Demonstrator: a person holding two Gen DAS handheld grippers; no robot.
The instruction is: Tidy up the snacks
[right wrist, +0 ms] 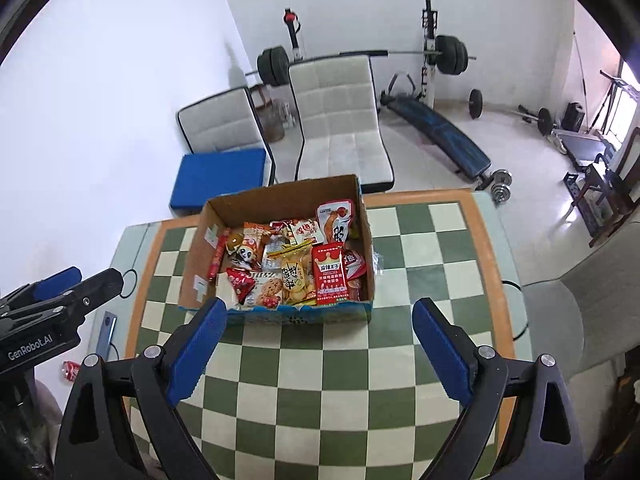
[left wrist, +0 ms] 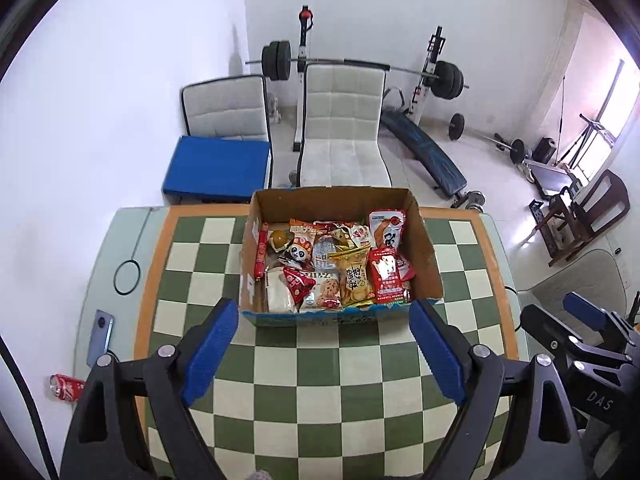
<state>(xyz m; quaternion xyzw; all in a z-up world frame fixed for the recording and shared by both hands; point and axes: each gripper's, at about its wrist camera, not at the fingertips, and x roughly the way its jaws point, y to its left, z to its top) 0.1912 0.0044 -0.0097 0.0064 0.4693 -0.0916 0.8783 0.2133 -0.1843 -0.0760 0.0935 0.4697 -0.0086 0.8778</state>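
Both grippers empty, fingers spread wide: left gripper [left wrist: 324, 344], right gripper [right wrist: 320, 344], side by side above the checkered cloth [left wrist: 320, 400]. Just beyond the fingertips sits the cardboard box [left wrist: 428, 240] w/ all snacks [left wrist: 352, 272] inside, none on the cloth. Looks finished; if re-sorting, come straight down, pick top packets first, e.g. red packet [right wrist: 330, 278].

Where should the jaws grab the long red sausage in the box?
Probably its middle, coming straight down from above. The sausage is a thin stick lying along the cardboard box's left wall, so the jaws would straddle its narrow width; the wall side looks tight.
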